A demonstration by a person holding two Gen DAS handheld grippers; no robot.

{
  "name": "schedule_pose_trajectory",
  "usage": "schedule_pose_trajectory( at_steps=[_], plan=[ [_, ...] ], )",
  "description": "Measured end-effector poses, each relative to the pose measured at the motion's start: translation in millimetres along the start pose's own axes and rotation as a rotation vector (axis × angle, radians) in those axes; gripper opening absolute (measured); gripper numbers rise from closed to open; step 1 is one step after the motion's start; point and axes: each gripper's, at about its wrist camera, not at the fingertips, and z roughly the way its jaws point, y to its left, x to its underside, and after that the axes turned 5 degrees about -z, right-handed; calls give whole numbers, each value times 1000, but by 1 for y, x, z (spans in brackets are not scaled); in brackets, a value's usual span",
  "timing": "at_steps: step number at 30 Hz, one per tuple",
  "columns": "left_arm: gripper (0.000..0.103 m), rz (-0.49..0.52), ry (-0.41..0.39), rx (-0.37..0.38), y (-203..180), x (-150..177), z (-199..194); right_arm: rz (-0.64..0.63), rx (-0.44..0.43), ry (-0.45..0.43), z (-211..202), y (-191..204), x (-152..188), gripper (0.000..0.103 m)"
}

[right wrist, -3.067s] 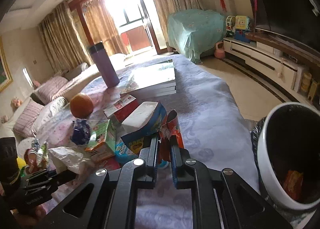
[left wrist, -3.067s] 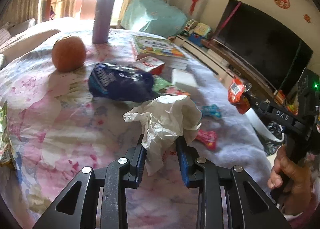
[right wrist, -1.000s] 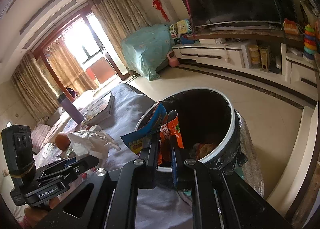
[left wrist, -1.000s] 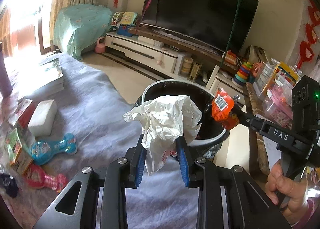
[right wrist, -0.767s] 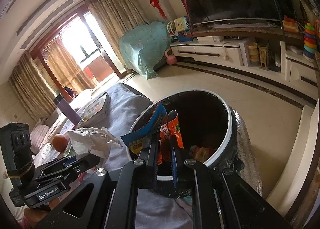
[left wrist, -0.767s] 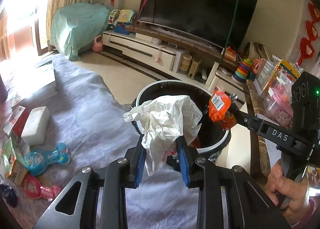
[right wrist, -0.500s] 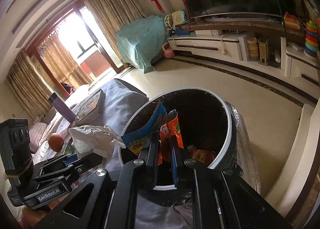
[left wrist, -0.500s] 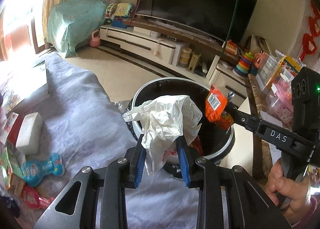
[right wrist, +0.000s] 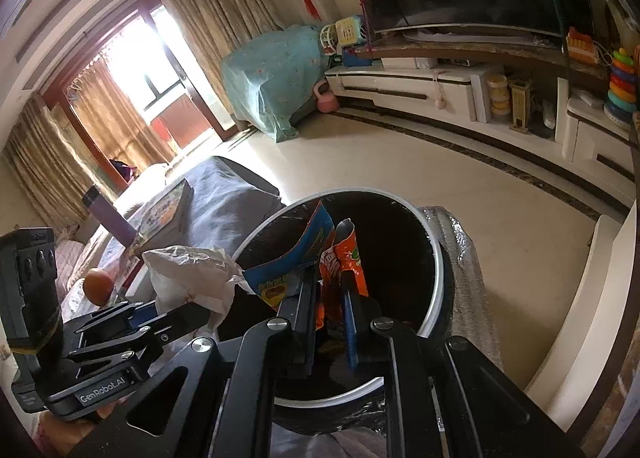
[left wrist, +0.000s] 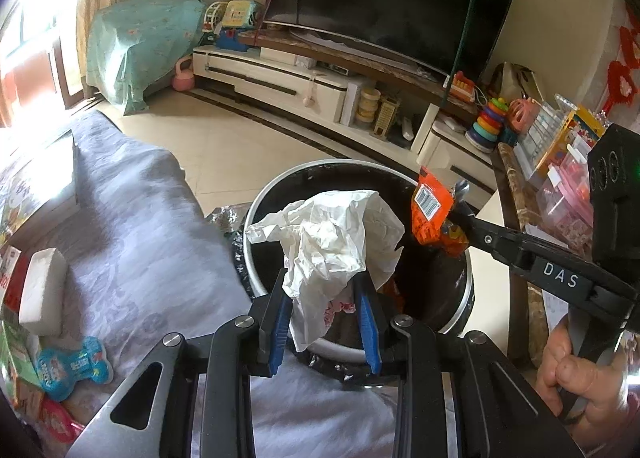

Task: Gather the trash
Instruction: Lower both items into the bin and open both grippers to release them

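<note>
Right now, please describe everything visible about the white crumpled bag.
The white crumpled bag looks like thin, wrinkled plastic, bunched up, with a faint red print near its lower end. The left hand-held gripper pinches it between blue pads. It stands up from them, over the open trash bin.

The trash bin's (left wrist: pixel 256 286) dark mouth lies open below, ringed by its white rim. The draped desk (left wrist: pixel 152 242) presses against its near-left side; bare floor (right wrist: pixel 500 214) spreads beyond.
</note>
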Motion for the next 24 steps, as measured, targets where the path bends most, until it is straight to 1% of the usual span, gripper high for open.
schedule_pose_trajectory(
  at_steps=[7,10,11,12,13,14,15,16,21,23,24],
  plan=[
    [31,11,12,0,-4,-6,8,2,4,18,4,-5,-4,15],
    [35,10,10,-17,-6,-9,11,-5,13,29,7,-4,-7,17],
    [37,10,9,-17,-7,-9,11,-5,15,38,9,-4,-8,19],
    [43,10,8,-16,-7,-8,11,-5,16,42,10,-4,-8,26],
    [47,10,5,-18,-8,-8,10,-5,18,43,10,-5,-9,32],
    [51,11,-1,-20,-8,-8,9,-4,18,44,10,-5,-9,35],
    [51,12,-7,-20,-9,-8,8,-2,14,41,10,-5,-9,41],
    [51,11,-9,-18,-9,-6,6,0,12,37,8,-6,-9,44],
    [53,-18,-16,-7,0,5,-3,19,1,18,0,-7,-6,45],
    [54,-32,-23,-10,5,12,-9,19,-5,5,-5,-5,-3,48],
    [55,-38,-26,-12,7,16,-12,17,-11,0,-7,-2,-1,52]
  ],
)
